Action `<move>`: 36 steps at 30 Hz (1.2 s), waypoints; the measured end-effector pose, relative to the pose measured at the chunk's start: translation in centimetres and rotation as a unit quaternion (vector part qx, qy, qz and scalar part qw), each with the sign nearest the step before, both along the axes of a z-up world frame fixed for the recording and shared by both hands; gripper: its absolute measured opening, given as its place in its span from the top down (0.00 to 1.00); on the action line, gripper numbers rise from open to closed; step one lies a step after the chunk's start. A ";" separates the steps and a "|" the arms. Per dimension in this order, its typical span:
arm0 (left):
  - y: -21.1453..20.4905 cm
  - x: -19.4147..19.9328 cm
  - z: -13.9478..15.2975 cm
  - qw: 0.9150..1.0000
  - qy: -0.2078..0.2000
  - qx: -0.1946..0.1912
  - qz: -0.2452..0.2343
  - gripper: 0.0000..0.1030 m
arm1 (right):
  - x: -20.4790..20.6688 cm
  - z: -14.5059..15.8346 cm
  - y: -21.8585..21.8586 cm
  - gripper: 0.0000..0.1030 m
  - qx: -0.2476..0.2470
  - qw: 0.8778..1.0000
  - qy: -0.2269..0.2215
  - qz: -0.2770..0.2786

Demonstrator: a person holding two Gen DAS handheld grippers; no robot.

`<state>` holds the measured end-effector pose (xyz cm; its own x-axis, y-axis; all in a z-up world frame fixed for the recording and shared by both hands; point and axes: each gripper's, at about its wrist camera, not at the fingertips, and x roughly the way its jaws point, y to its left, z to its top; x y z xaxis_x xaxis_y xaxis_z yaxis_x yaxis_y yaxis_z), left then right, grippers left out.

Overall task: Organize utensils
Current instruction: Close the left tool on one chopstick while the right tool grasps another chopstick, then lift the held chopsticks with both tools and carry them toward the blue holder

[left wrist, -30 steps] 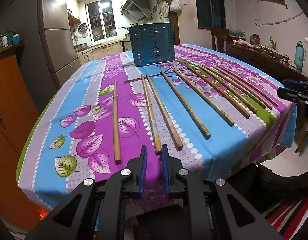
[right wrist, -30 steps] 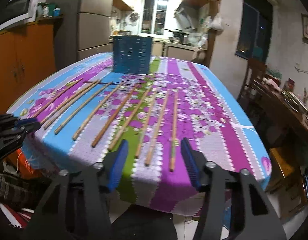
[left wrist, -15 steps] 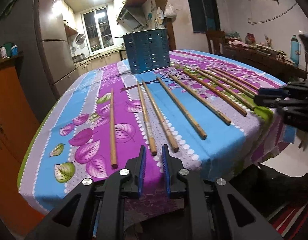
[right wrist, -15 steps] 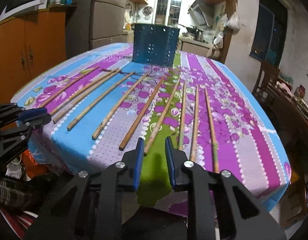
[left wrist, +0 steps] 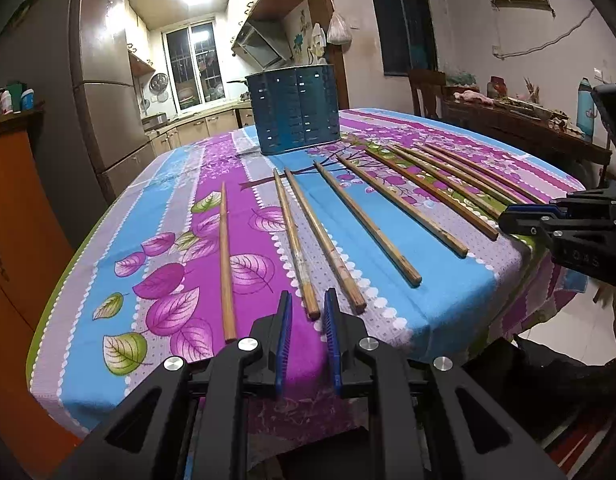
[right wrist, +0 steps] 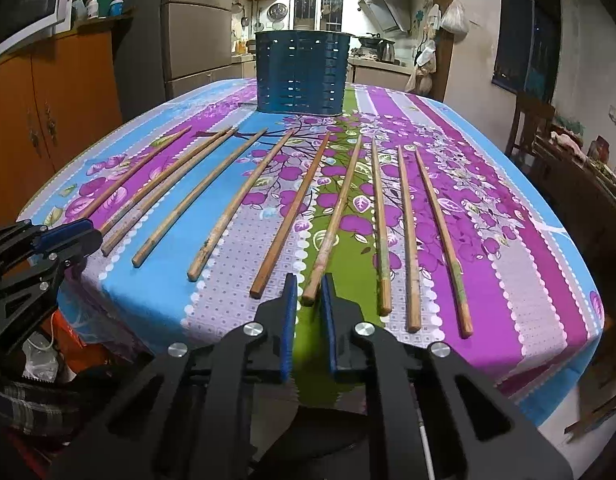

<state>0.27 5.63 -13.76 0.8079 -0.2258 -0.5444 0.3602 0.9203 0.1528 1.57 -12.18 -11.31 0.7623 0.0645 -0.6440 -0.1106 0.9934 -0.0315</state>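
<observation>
Chopsticks (right wrist: 319, 248) unmoved — right hand-held gripper (right wrist: 308, 292) just closed empty, left hand-held gripper (left wrist: 308, 312) stays nearly shut.

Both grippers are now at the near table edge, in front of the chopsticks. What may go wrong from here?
1. The right hand-held gripper has just closed to a narrow gap with one chopstick end just ahead; it may push the stick instead of gripping it.
2. By the left hand-held gripper, two chopsticks lie close together; it may catch both.
3. The holder stands far back, so a stick gripped at its end might swing or slip.
</observation>
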 end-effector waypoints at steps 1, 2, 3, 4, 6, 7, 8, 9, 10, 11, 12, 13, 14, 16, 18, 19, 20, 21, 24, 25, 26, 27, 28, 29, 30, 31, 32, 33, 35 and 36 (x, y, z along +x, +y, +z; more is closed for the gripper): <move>0.0 0.0 0.0 1.000 0.000 -0.001 -0.001 0.83 | 0.0 0.0 0.0 0.93 0.004 1.000 0.000 -0.001; 0.1 0.0 0.0 1.000 0.000 -0.004 -0.002 0.83 | 0.0 -0.1 0.0 0.93 0.006 1.000 0.000 -0.002; 0.2 0.1 0.0 1.000 0.000 -0.007 -0.002 0.83 | 0.0 -0.1 0.1 0.93 0.007 1.000 -0.001 -0.003; 0.3 0.1 -0.1 1.000 0.000 -0.010 -0.003 0.83 | 0.0 -0.1 0.0 0.93 0.010 1.000 -0.002 -0.005; 0.5 0.1 -0.1 1.000 0.004 -0.022 -0.005 0.86 | 0.0 -0.1 0.0 0.93 0.014 1.000 -0.003 -0.008; 0.7 0.2 -0.1 1.000 0.006 -0.029 -0.008 0.88 | 0.0 -0.1 0.0 0.94 0.016 1.000 -0.004 -0.010; 0.7 0.2 -0.1 0.999 0.004 -0.031 -0.005 0.92 | 0.0 -0.1 -0.1 0.94 0.017 1.000 -0.005 -0.011; 0.7 0.1 -0.1 1.000 0.002 -0.030 -0.004 0.92 | -0.1 -0.1 -0.1 0.94 0.019 1.000 -0.006 -0.012; 0.6 0.1 -0.1 1.000 0.000 -0.028 -0.001 0.92 | -0.1 0.0 -0.2 0.94 0.021 1.000 -0.007 -0.014; 0.7 0.2 -0.1 1.000 -0.001 -0.027 0.001 0.92 | -0.2 0.1 -0.3 0.94 0.023 1.000 -0.010 -0.016; 0.8 0.2 -0.1 1.000 0.000 -0.027 0.005 0.92 | -0.2 0.1 -0.3 0.94 0.023 1.000 -0.013 -0.018; 0.9 0.2 0.1 1.000 -0.004 -0.028 0.010 0.93 | -0.4 0.4 -0.3 0.94 0.021 0.999 -0.019 -0.019; 1.1 0.2 0.3 0.999 -0.009 -0.030 0.013 0.93 | -0.5 0.5 -0.3 0.94 0.019 0.999 -0.023 -0.020; 1.5 0.1 0.9 0.999 -0.016 -0.035 0.017 0.93 | -0.7 0.9 -0.3 0.95 0.014 0.999 -0.034 -0.021; 1.7 0.0 1.4 0.999 -0.024 -0.037 0.020 0.93 | -0.9 1.4 -0.5 0.95 0.010 0.999 -0.045 -0.026; 1.8 0.0 1.6 0.999 -0.027 -0.037 0.021 0.93 | -1.0 1.7 -0.6 0.95 0.010 0.998 -0.050 -0.028; 1.9 0.0 1.9 0.999 -0.031 -0.037 0.023 0.93 | -1.1 2.0 -0.7 0.95 0.011 0.998 -0.054 -0.029; 1.9 -0.1 2.1 0.998 -0.036 -0.037 0.024 0.93 | -1.2 2.2 -0.8 0.95 0.009 0.998 -0.059 -0.030; 2.2 -0.4 3.0 0.997 -0.049 -0.044 0.029 0.93 | -1.7 3.1 -0.9 0.95 0.004 0.997 -0.078 -0.030; 2.2 -0.5 3.3 0.997 -0.053 -0.046 0.029 0.93 | -1.9 3.6 -0.9 0.95 0.001 0.996 -0.087 -0.030; 2.3 -0.7 3.8 0.997 -0.060 -0.049 0.030 0.93 | -2.0 4.1 -1.0 0.95 0.002 0.995 -0.093 -0.030; 2.3 -0.8 4.2 0.996 -0.065 -0.050 0.031 0.93 | -2.2 4.5 -1.1 0.95 0.002 0.995 -0.100 -0.030; 2.3 -1.0 4.6 0.996 -0.072 -0.052 0.032 0.93 | -2.3 5.1 -1.3 0.95 0.003 0.994 -0.109 -0.031; 2.3 -1.0 5.1 0.995 -0.077 -0.054 0.032 0.93 | -2.4 5.5 -1.3 0.95 0.002 0.993 -0.115 -0.031; 2.4 -1.2 5.7 0.994 -0.085 -0.057 0.033 0.93 | -2.5 5.9 -1.4 0.95 0.001 0.992 -0.121 -0.031; 2.4 -1.3 6.1 0.994 -0.090 -0.059 0.034 0.93 | -2.6 6.4 -1.5 0.95 0.001 0.991 -0.129 -0.031; 2.4 -1.4 6.6 0.993 -0.096 -0.063 0.035 0.93 | -2.6 6.8 -1.6 0.95 0.001 0.990 -0.135 -0.030; 2.4 -1.4 7.2 0.992 -0.101 -0.068 0.037 0.93 | -2.7 7.2 -1.7 0.95 0.000 0.990 -0.140 -0.029; 2.5 -1.5 8.1 0.990 -0.110 -0.076 0.040 0.93 | -2.7 8.1 -1.7 0.95 -0.002 0.988 -0.154 -0.025; 2.6 -1.5 8.8 0.989 -0.115 -0.082 0.040 0.93 | -2.6 8.5 -1.7 0.95 -0.004 0.987 -0.160 -0.024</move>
